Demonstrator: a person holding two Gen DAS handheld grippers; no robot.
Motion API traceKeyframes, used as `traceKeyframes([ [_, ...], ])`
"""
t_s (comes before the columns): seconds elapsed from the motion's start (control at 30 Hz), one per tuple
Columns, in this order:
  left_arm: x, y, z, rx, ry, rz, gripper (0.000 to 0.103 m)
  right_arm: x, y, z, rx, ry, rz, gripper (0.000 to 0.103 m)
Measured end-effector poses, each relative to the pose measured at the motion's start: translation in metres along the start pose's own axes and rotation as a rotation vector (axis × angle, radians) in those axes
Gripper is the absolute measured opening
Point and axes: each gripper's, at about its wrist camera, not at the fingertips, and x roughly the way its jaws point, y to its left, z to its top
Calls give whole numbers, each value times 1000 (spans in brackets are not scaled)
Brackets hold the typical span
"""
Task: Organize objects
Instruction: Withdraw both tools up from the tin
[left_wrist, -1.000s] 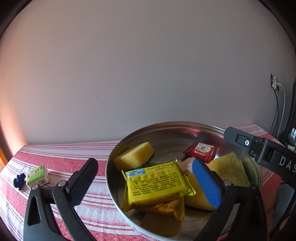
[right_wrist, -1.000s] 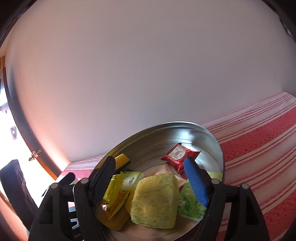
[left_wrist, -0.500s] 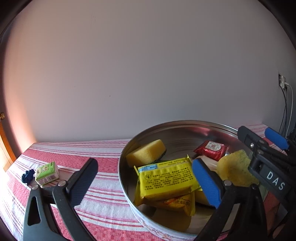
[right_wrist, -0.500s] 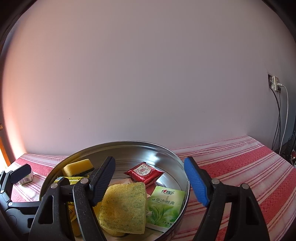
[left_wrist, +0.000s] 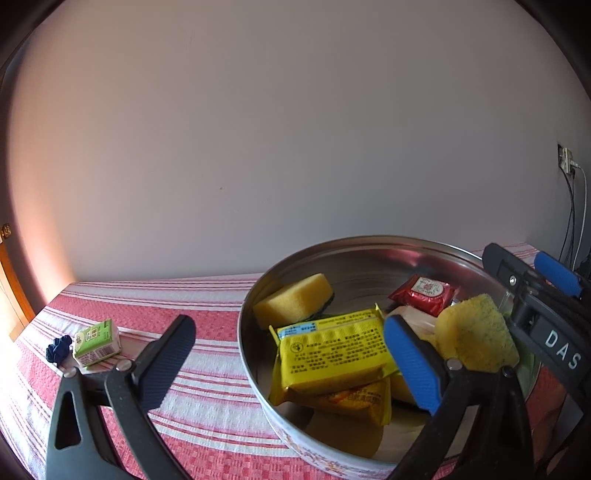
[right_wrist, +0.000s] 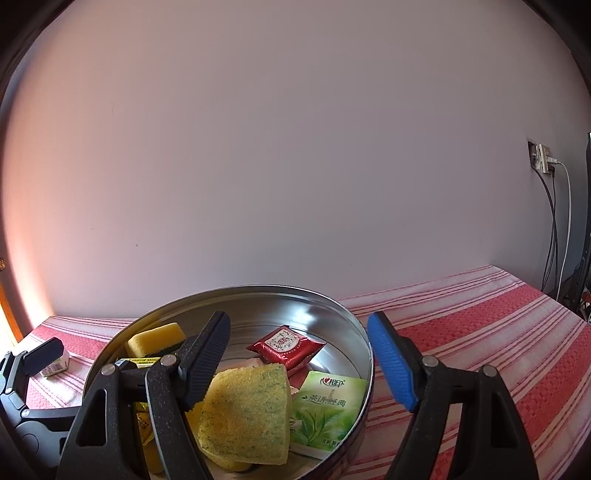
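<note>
Polished metal forms the round tin (left_wrist: 369, 254) that I use as the landmark; it stands on a red-and-white striped cloth (left_wrist: 207, 317) against a pale wall. Inside the tin I see a yellow sponge with a dark underside (left_wrist: 295, 301) near the far left wall, a red packet (left_wrist: 423, 293) toward the far right wall, a large yellow packet (left_wrist: 332, 347) in the middle on top of an orange one (left_wrist: 354, 400), a speckled yellow sponge (right_wrist: 245, 410) toward the near side, and a green tea packet (right_wrist: 328, 404) against the near right wall. Left of the tin, well apart from it, a small green carton (left_wrist: 96, 341) lies on the cloth beside a small dark blue thing (left_wrist: 59, 347). My left gripper (left_wrist: 286, 360) is spread wide, straddling the tin's left rim, holding nothing. My right gripper (right_wrist: 299, 358) is likewise spread wide above the tin's right half, empty.
</note>
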Motion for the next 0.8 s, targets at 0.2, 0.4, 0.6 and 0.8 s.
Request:
traceKeyframes([
  [0.2,0,0,0,-2,5,-1,103,2,-2,0,10,3,1,79],
  [0.4,2,0,-1,-12,12,-1,103,1,-1,-2,8,-1,15,79],
  [0.6,3,-1,-1,-24,21,3,103,-2,-4,-2,13,-15,10,79],
  [0.8,3,-1,-1,-28,22,4,103,-7,-6,-2,23,-35,-21,89],
])
